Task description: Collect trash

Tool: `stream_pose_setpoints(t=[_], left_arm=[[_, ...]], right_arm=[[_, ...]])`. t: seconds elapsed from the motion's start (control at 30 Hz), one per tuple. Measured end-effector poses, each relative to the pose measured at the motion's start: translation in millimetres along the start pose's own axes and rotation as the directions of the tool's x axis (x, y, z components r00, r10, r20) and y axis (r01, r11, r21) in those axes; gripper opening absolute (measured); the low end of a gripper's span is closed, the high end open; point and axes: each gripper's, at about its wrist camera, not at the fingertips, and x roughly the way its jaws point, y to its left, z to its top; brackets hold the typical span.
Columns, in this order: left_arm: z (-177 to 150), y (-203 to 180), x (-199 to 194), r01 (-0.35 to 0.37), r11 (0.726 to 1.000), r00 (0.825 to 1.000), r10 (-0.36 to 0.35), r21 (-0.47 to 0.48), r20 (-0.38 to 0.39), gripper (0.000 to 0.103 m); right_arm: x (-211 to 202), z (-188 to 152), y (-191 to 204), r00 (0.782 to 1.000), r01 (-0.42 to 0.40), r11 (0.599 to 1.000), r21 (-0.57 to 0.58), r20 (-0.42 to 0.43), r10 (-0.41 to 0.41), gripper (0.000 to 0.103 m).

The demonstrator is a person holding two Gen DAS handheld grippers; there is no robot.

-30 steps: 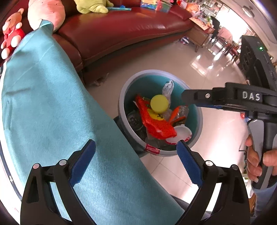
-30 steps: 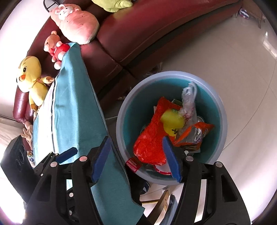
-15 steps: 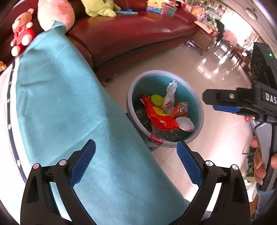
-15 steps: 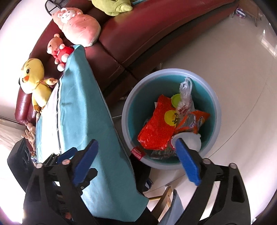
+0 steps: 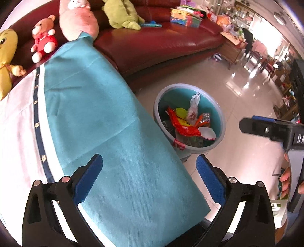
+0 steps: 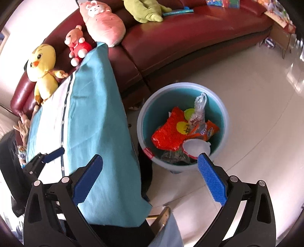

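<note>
From my remote seat, the view down both wrist cameras runs left to right across a living room. Farthest left, plush toys line a dark red sofa (image 6: 190, 38): a yellow chick (image 6: 42, 64), a small bear in red (image 6: 77, 44), a pink bunny cushion (image 6: 102, 24) and a green plush (image 6: 146, 9).

In front of them a teal cloth (image 5: 114, 133) with a white band and a navy star stripe drapes over a table edge. My left gripper (image 5: 150, 176) hangs above that cloth, its blue-padded jaws spread wide with nothing between them.

Just right of the cloth, on the glossy tile floor (image 6: 256, 114), stands the grey bin (image 6: 225, 114) with a teal inside. The collected trash lies in it: an orange-red snack bag (image 6: 167, 133), a yellow-green lid (image 6: 190, 113), a knotted clear plastic bag (image 6: 199, 106), a crinkled orange wrapper (image 6: 211, 131) and a white cup (image 6: 195, 147).

My right gripper (image 6: 150, 176) is above the bin's near side, its jaws opening to nearly full spread, empty, and touching none of the rubbish below. In the left wrist view it juts in from the far right edge, with the person's fingers (image 5: 285, 176) on its handle.
</note>
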Motion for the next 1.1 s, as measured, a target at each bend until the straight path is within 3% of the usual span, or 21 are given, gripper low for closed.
stream_pose_setpoints(t=[0.27,0.37,0.77,1.1], left_arm=[[-14.4,-1.0,-21.1,-0.072,0.997,0.997,0.072,-0.016,0.020,0.099],[-17.2,-1.7,-24.9,-0.089,0.996,0.996,0.090,-0.019,0.025,0.099],[-32.4,-3.4,-38.4,-0.081,0.996,0.996,0.082,-0.049,0.025,0.099],[-38.4,-0.4,-33.8,-0.079,0.995,0.997,0.080,-0.066,0.007,0.099]], right_arm=[[-19.2,-28.0,11.9,0.997,0.074,0.995,-0.063,0.033,-0.072,0.096],[-25.4,-37.3,12.6,0.998,0.056,0.996,-0.073,0.039,-0.053,0.096],[-42.4,-56.1,26.1,0.990,0.118,0.983,-0.138,0.098,-0.105,0.096],[-29.7,-60.2,23.9,0.991,0.123,0.985,-0.123,0.065,-0.116,0.096]])
